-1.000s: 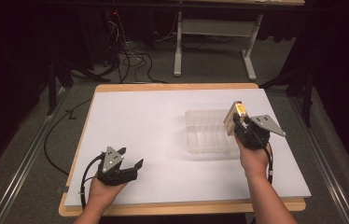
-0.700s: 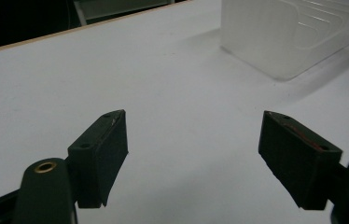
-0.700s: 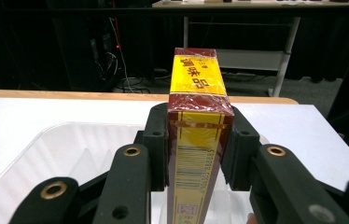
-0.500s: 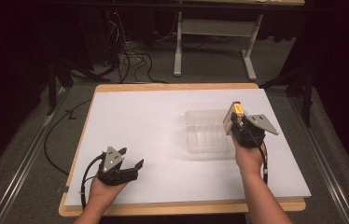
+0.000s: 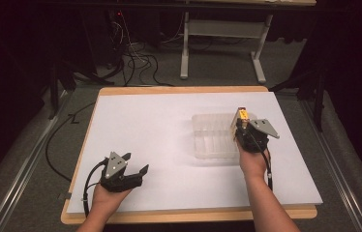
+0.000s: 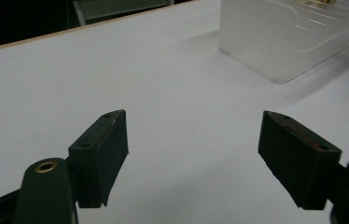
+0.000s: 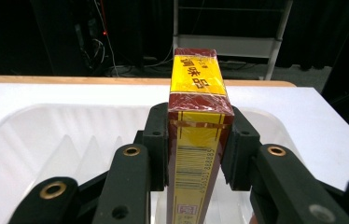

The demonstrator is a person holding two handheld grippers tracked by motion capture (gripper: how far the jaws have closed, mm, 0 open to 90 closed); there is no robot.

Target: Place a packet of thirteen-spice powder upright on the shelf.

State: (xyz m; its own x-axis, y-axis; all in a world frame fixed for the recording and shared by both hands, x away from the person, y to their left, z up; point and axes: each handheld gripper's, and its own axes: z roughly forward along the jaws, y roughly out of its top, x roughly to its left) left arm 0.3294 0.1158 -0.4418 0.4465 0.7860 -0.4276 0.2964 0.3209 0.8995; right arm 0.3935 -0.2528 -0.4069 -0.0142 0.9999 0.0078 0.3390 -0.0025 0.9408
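At the bottom left of the high view, the left gripper is seen resting low over the white table surface, held by a hand that enters from the lower edge. Its jaws are spread wide, and in the left gripper view nothing but bare white surface is seen between the two black pads. A black cable is seen looping from it toward the lower left table edge.

Farther up and to the right of centre in the high view, the right gripper is held above the right end of a clear plastic tray. Its jaws are closed on a narrow red and yellow box, which is held upright. In the right gripper view, the box is seen clamped between both pads at mid-frame, with a barcode on its near face and yellow lettering on its top. The ribbed interior of the tray is spread below and behind it. Whether the box touches the tray cannot be told.

At the top of the high view, beyond the wooden table edge, the legs of a metal stand and tangled cables are seen on the dark floor.
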